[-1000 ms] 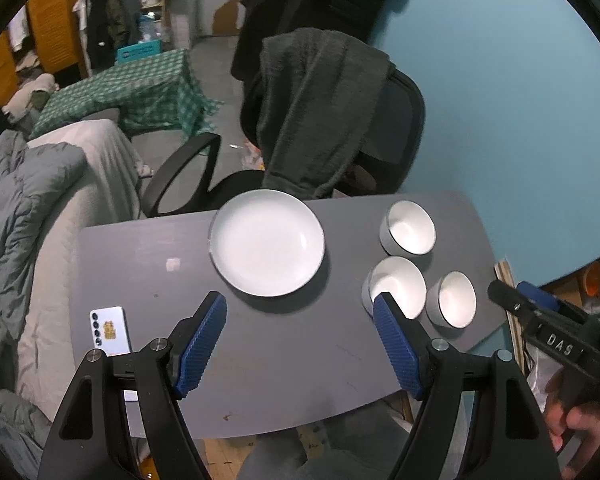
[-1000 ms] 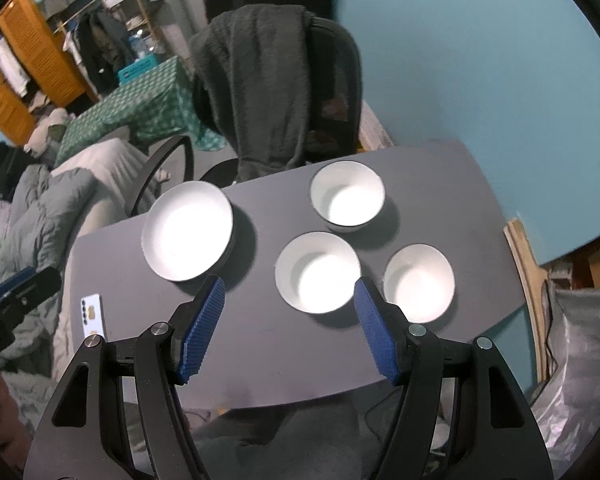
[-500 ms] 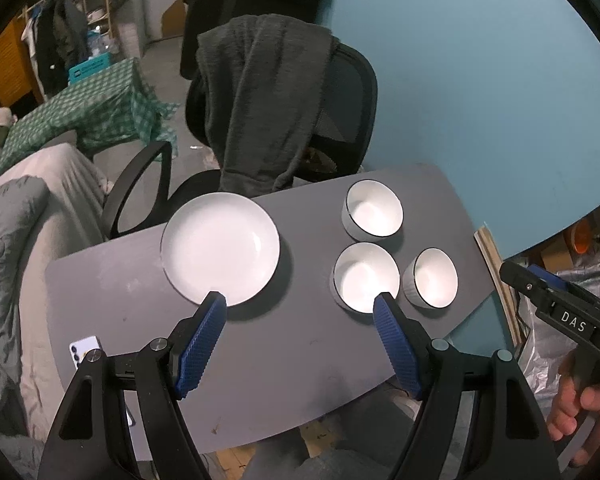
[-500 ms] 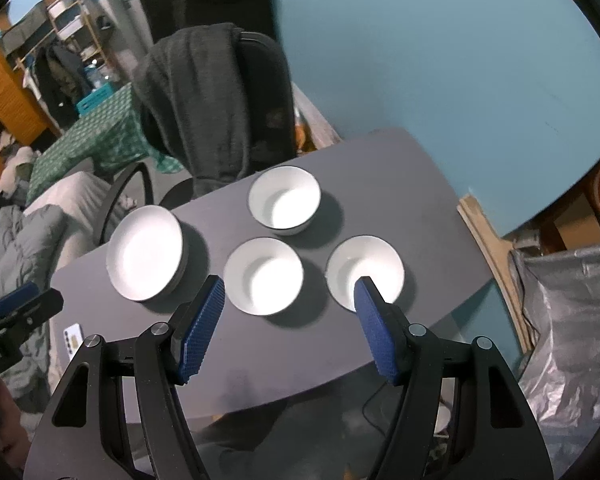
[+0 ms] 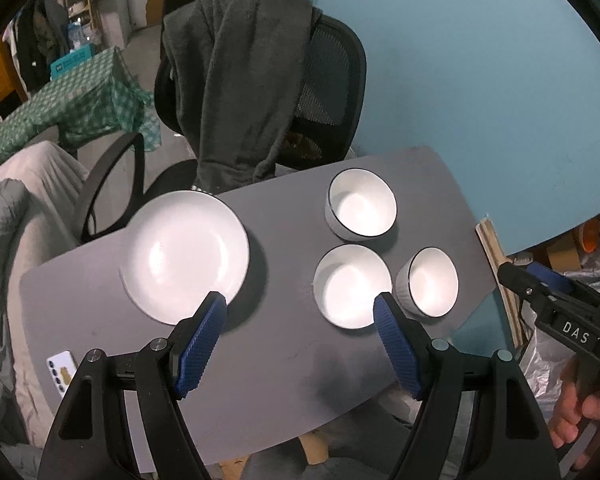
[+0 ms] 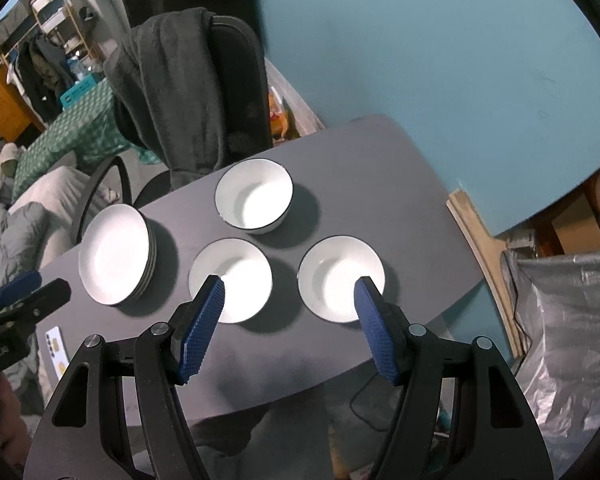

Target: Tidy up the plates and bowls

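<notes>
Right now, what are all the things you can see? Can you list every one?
plates: a stack, number unclear, white, left part of the table
bowls: three, white with dark rims, right part of the table; far one, middle one, right one
table: one, grey, under the dishes
phone: one, white, near left corner of the table
office chair: one, black, behind the table
garment: one, dark grey, draped over the chair back
checked cloth: one, green, back left
wall: blue, behind the table
left gripper: black with blue pads, open, empty
right gripper: black with blue pads, open, empty
hand: holds the right gripper
</notes>
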